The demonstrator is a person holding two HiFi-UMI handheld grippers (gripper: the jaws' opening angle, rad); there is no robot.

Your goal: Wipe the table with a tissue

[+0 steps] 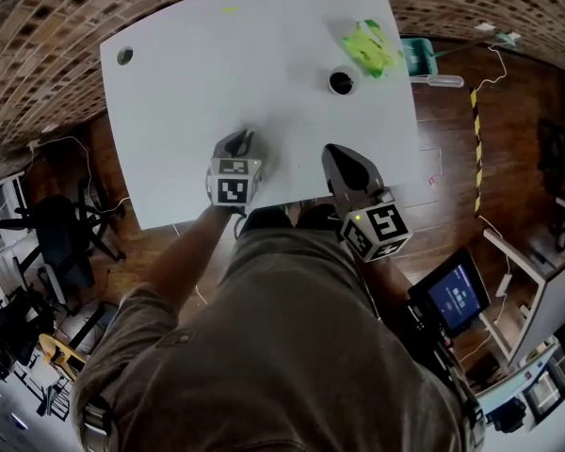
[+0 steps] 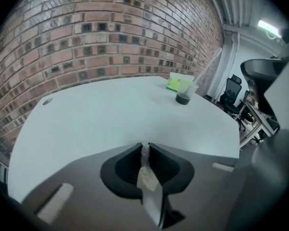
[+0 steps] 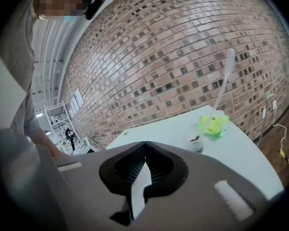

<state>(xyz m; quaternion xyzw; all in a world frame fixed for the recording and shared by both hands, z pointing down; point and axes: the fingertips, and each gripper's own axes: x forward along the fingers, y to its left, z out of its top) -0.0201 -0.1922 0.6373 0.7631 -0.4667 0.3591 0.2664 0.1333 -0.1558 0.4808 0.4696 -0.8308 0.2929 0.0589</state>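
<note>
At the white desk point(image 1: 217, 73), left gripper point(image 2: 144, 149) jaws are clamped on a thin white strip point(image 2: 144, 156); right gripper point(image 3: 145, 146) jaws are shut.

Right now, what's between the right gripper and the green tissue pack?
A small cup with dark stuff in it, close to the tissue pack; the rest is bare table. The head view shows it.

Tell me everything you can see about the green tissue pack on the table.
The green tissue pack is a soft, bright yellow-green plastic packet, crumpled, with white tissue showing on top. It lies on the white table, near its far right edge, just beyond a clear cup; whether they touch is unclear.
</note>
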